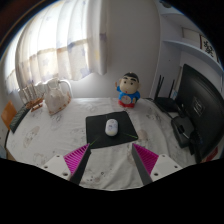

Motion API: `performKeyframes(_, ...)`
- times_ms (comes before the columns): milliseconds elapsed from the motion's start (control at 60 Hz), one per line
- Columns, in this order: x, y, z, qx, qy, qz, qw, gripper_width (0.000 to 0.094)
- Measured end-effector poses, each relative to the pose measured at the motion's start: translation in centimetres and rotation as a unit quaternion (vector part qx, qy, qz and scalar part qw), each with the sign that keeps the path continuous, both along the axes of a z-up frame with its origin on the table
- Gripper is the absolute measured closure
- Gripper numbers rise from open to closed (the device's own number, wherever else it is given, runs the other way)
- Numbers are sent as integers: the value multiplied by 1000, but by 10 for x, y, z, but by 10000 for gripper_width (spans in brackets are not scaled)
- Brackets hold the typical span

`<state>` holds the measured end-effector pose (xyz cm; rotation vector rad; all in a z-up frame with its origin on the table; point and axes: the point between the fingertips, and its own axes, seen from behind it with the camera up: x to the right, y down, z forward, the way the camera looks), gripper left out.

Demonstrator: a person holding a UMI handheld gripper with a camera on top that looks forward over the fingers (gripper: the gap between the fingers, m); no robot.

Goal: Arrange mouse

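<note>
The gripper (112, 160) hung wide open and empty; it likely needed lowering straight ahead to straddle the white mouse (111, 126) on its black mousepad (97, 132).

The small white mouse (111, 126) looks like smooth, slightly glossy plastic. It lies on a black square mouse mat (110, 131) with a matt finish. The pale patterned tablecloth (60, 130) looks like soft cloth. The sheer white curtains (60, 40) are thin fabric.
</note>
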<state>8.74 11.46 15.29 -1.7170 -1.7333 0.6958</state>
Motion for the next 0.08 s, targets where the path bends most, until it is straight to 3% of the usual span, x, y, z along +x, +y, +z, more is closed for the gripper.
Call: performKeyframes(83, -1, -5, 1, -7, 2, 4, 1000, 82)
